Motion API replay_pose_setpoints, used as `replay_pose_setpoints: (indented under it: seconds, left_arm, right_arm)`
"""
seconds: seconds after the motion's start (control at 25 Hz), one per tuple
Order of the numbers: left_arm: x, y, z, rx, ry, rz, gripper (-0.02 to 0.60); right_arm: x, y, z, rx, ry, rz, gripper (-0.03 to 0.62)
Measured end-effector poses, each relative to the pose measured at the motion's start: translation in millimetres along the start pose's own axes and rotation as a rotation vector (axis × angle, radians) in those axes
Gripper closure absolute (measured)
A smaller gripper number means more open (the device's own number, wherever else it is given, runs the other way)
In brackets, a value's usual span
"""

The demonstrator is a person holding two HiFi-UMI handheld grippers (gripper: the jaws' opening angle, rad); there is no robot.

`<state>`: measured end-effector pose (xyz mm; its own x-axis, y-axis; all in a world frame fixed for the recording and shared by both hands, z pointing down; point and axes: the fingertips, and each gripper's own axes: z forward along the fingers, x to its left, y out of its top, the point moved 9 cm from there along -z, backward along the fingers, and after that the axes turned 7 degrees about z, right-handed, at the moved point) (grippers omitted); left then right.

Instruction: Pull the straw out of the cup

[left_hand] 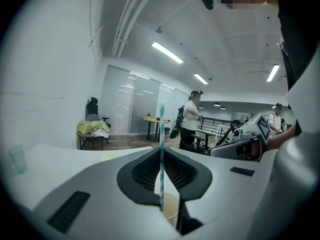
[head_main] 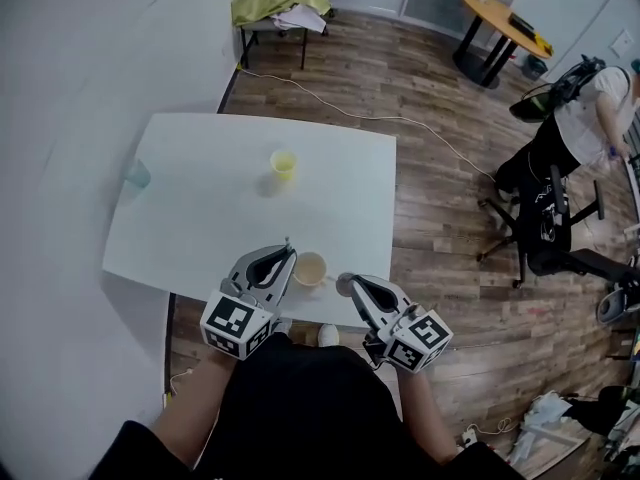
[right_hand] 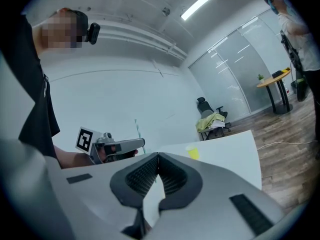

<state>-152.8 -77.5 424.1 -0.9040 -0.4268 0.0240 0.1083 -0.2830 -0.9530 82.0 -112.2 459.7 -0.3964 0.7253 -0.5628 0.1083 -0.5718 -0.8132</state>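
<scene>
A tan paper cup stands near the front edge of the white table. My left gripper is just left of it, shut on a blue-and-white striped straw that stands upright between the jaws. The straw's lower end is at the mouth of the cup; I cannot tell whether it is still inside. My right gripper hangs just right of the cup, shut with nothing in it. The right gripper view shows the left gripper and the straw.
A yellow cup sits mid-table and a clear cup at the far left edge. A person stands by office chairs at right. A round wooden table and a desk with yellow cloth are beyond.
</scene>
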Motion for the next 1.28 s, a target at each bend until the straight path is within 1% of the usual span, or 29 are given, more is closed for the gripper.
replay_pose_setpoints:
  seconds: [0.4, 0.56, 0.72, 0.92, 1.28]
  left_arm:
    - [9.6, 6.5, -37.0, -0.042, 0.109, -0.035, 0.546]
    - [19.1, 8.2, -51.1, -0.056, 0.149, -0.040, 0.546]
    - [29.2, 11.3, -61.8, -0.073, 0.170, -0.041, 0.546]
    - [38.7, 13.9, -58.4, -0.084, 0.165, -0.037, 0.548]
    - [39.3, 18.6, -46.0, -0.090, 0.110, -0.026, 0.548]
  right_arm:
    - [5.9, 11.3, 15.6, 0.016, 0.057, -0.036, 0.577]
    - [5.5, 16.4, 20.5, 0.003, 0.057, -0.048, 0.577]
    - [7.9, 23.5, 23.8, -0.019, 0.052, -0.061, 0.577]
    - [8.3, 30.8, 22.1, -0.045, 0.034, -0.064, 0.577]
    - [9.9, 28.0, 14.4, -0.063, -0.008, -0.051, 0.577]
